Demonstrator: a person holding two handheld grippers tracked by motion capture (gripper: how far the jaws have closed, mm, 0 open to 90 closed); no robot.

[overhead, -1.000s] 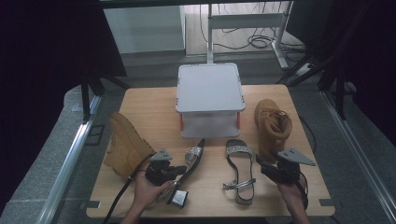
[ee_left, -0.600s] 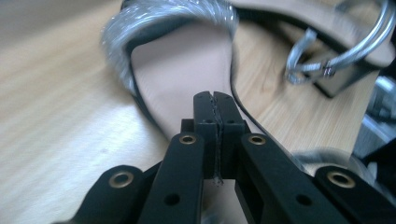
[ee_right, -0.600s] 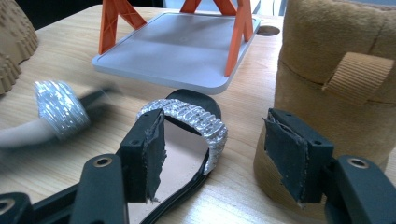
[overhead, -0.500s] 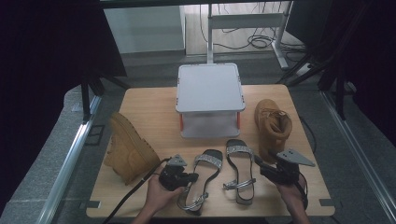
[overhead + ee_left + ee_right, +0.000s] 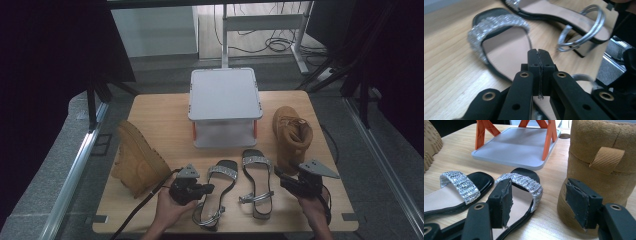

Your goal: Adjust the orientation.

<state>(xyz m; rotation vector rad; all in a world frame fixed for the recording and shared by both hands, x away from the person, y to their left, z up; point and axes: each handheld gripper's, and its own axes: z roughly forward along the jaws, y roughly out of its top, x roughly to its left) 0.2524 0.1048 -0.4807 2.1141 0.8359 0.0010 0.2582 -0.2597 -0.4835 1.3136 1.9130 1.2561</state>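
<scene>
Lying side by side at the lower centre of the high view, two sandals are seen: the left sandal (image 5: 215, 192) beside the left gripper (image 5: 206, 189), jaws pressed together, empty; the right sandal (image 5: 256, 182) near the right gripper (image 5: 278, 176), jaws spread wide.

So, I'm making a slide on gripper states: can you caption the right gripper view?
Open right gripper hovering over a rhinestone-strapped sandal, beside a tan suede boot.

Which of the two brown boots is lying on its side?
The left boot, beside the left gripper, lies on its side showing its ridged sole; the right boot stands upright.
</scene>
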